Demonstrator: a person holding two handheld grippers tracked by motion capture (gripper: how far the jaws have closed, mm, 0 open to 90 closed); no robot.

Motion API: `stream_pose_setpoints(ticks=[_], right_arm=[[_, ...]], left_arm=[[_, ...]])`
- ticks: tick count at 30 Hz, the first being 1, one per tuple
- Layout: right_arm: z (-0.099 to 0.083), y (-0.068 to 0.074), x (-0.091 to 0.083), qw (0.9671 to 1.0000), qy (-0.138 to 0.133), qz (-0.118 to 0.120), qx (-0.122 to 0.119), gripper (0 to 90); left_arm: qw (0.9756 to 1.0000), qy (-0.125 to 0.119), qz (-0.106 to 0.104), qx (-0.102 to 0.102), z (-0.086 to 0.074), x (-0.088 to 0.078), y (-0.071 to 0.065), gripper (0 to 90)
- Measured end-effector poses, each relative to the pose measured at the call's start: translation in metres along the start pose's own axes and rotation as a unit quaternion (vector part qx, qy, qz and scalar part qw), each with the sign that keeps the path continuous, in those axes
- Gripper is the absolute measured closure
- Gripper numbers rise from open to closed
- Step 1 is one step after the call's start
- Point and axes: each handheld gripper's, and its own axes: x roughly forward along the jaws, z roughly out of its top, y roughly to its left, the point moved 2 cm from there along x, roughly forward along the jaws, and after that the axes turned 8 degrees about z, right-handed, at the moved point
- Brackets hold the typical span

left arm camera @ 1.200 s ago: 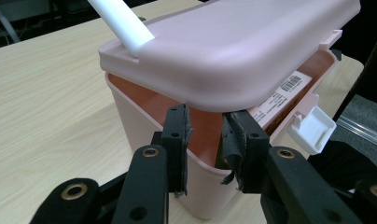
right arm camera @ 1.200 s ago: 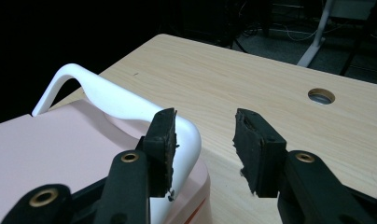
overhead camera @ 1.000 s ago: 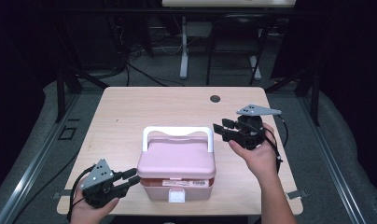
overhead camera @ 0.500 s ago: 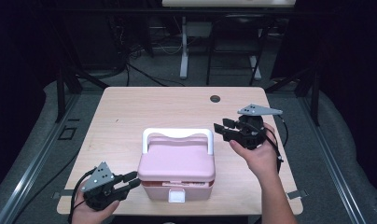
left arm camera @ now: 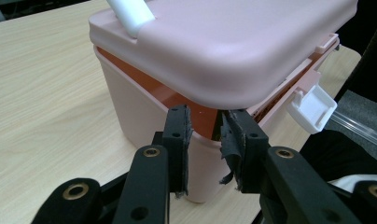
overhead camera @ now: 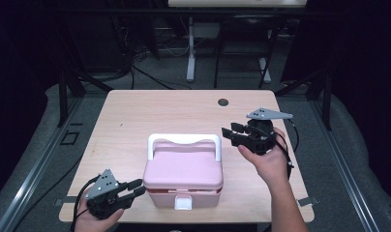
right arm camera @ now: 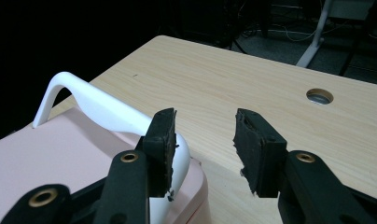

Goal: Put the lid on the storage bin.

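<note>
High view: left gripper (overhead camera: 135, 188), jaws spread, sits at the pink lunch box's (overhead camera: 184, 169) corner to steady it, while right gripper (overhead camera: 232, 134), also spread, lines up on the white handle (overhead camera: 184, 140).

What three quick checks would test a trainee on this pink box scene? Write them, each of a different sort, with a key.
1. True or false: the pink box has its white handle raised upright.
2. Which gripper is at the box's near corner, under the lid's edge? A) left gripper B) right gripper
3. Fill in: the white latch sits on the box's ___ side, toward the person.

Key: 1 true; 2 A; 3 front.
</note>
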Motion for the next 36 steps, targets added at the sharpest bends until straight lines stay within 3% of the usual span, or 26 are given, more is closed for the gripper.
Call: stream_pose_setpoints(ticks=[36], right_arm=[[-0.0003, -0.0013, 0.0006, 1.0000, -0.002, -0.001, 0.003, 57.6]], left_arm=[[0.9998, 0.015, 0.001, -0.011, -0.0103, -0.0013, 0.0056, 70.4]])
